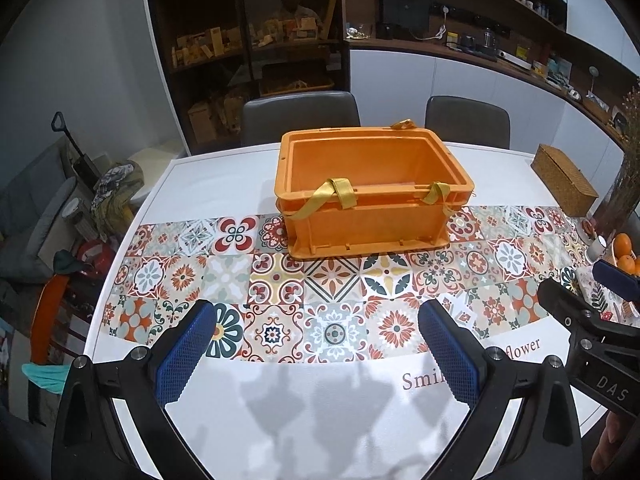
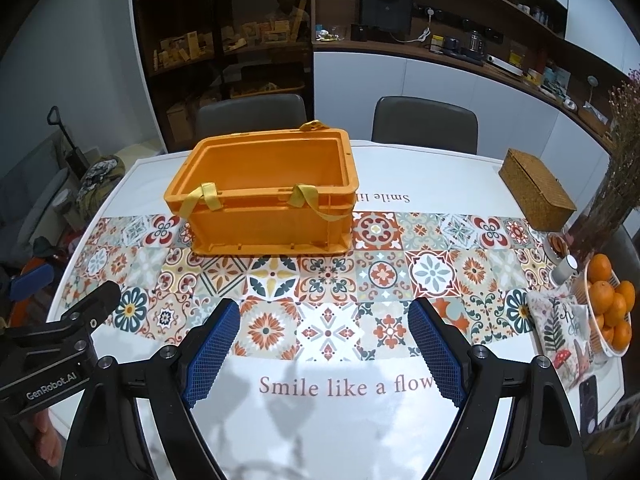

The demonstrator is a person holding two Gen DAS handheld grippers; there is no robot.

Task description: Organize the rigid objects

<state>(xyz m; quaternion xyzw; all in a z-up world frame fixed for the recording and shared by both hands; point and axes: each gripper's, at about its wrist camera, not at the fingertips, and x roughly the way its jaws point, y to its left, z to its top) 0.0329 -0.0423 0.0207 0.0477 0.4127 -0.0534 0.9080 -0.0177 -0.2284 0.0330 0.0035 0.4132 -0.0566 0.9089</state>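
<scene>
An orange plastic crate [image 1: 368, 220] with yellow strap handles stands upright on the patterned table runner; it also shows in the right wrist view [image 2: 268, 220]. Its visible inside looks empty. My left gripper [image 1: 316, 320] is open and empty, hovering over the near part of the table, well short of the crate. My right gripper [image 2: 324, 316] is open and empty too, to the right of the left one. Each gripper shows at the edge of the other's view.
A woven box [image 2: 536, 196] sits at the table's far right. A bowl of oranges [image 2: 608, 312], a small white jar [image 2: 564, 270] and a patterned cloth [image 2: 560, 328] lie at the right edge. Two grey chairs [image 2: 424, 124] stand behind the table.
</scene>
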